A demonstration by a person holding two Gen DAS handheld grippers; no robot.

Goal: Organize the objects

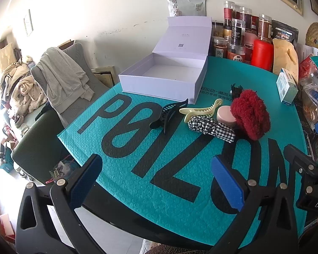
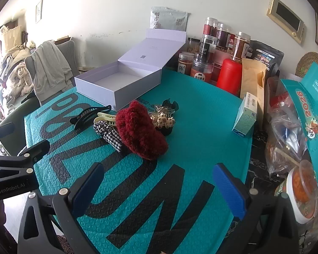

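An open, empty white box (image 1: 165, 78) (image 2: 118, 84) stands at the far side of the teal mat (image 1: 137, 169) (image 2: 201, 127). In front of it lie a black hair clip (image 1: 169, 114) (image 2: 89, 114), a cream clip (image 1: 201, 110) (image 2: 106, 118), a checked scrunchie (image 1: 212, 127) (image 2: 108, 133), a fuzzy red scrunchie (image 1: 251, 113) (image 2: 141, 130), a pink round case (image 1: 224, 116), a small black claw clip (image 1: 236, 90) (image 2: 169, 104) and a beige flower clip (image 2: 163, 120). My left gripper (image 1: 156, 182) and right gripper (image 2: 159, 188) are both open and empty, short of the pile.
Jars (image 1: 237, 33) (image 2: 209, 48), a red canister (image 1: 261, 51) (image 2: 229, 76), a paper bag (image 2: 252, 78) and a small striped carton (image 1: 286, 89) (image 2: 244, 116) crowd the back and right. Bags and a teal box (image 2: 309, 114) line the right edge. Chairs with clothes (image 1: 63, 80) stand left.
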